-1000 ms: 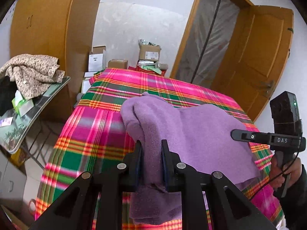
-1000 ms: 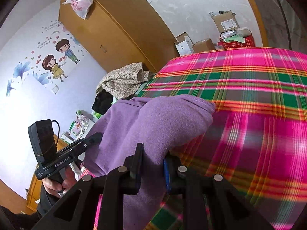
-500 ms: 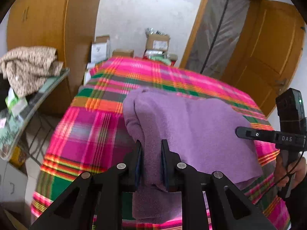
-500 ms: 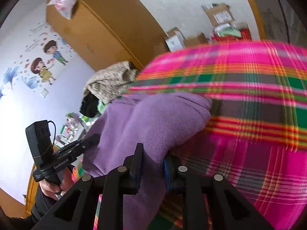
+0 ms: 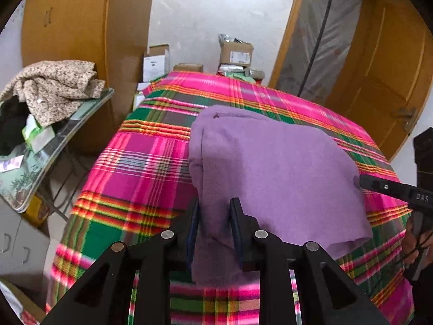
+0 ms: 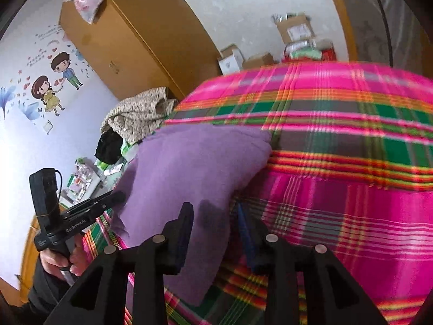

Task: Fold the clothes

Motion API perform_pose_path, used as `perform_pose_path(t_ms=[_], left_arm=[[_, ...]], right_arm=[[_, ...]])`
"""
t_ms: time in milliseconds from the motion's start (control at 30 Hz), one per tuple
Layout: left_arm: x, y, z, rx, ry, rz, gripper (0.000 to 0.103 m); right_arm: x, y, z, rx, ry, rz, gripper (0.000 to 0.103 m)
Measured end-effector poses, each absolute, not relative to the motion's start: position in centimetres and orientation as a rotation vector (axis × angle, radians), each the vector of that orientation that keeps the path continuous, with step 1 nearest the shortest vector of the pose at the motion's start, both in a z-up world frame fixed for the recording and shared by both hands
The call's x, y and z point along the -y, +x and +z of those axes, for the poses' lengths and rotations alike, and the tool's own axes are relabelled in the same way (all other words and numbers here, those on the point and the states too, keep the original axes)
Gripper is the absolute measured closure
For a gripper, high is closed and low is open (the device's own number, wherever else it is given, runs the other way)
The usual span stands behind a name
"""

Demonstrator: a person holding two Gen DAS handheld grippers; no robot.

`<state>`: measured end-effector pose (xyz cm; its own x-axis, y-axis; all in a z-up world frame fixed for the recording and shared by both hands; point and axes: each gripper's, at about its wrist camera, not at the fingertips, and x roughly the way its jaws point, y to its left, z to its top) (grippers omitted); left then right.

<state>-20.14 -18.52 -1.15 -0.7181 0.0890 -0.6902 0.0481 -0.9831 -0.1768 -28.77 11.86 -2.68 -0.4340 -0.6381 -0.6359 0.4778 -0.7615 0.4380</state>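
A purple fleece cloth (image 5: 270, 168), folded over, lies on the bed's pink and green plaid cover (image 5: 151, 168). My left gripper (image 5: 213, 203) holds the cloth's near left edge. Its jaws are opening, and the fabric still fills the gap and touches both pads. In the right wrist view my right gripper (image 6: 213, 208) is at the near edge of the same cloth (image 6: 194, 168). Its jaws are opening: the fabric rests against the left finger and the right pad stands clear of it. Each view shows the other gripper beside the cloth, the left gripper (image 6: 119, 197) and the right gripper (image 5: 362, 181).
A beige speckled garment pile (image 5: 54, 86) sits on a glass side table (image 5: 67, 124) left of the bed. Cardboard boxes (image 5: 235, 52) stand against the far wall. A wooden door (image 5: 379, 67) is at the right, a wardrobe (image 5: 81, 27) at the left.
Both grippers sank toward the bed with the cloth, which now lies flatter. The right jaws widened and let the fabric go; the left jaws widened a little.
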Motion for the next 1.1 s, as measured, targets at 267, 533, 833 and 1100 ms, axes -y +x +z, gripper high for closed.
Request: perform_pose_path(t_ms=[267, 533, 833, 1100], left_arm=[[16.8, -18.8, 0.4, 0.219, -1.068, 2.916, 0.078], [16.6, -19.3, -2.4, 0.236, -1.171, 2.854, 0.078], [17.2, -20.5, -1.7, 0.237, -1.157, 2.859, 0.078], [17.2, -21.4, -2.2, 0.225, -1.176, 2.856, 0.079]], right_arm=[[-8.5, -25.4, -2.0, 0.065, 1.043, -2.196, 0.076], [-7.8, -25.6, -3.8, 0.007, 1.135, -2.159, 0.081], [-7.4, -31.2, -1.5, 0.04, 1.074, -2.244, 0.081], [-5.2, -35.9, -3.4, -0.022, 1.159, -2.273, 0.081]])
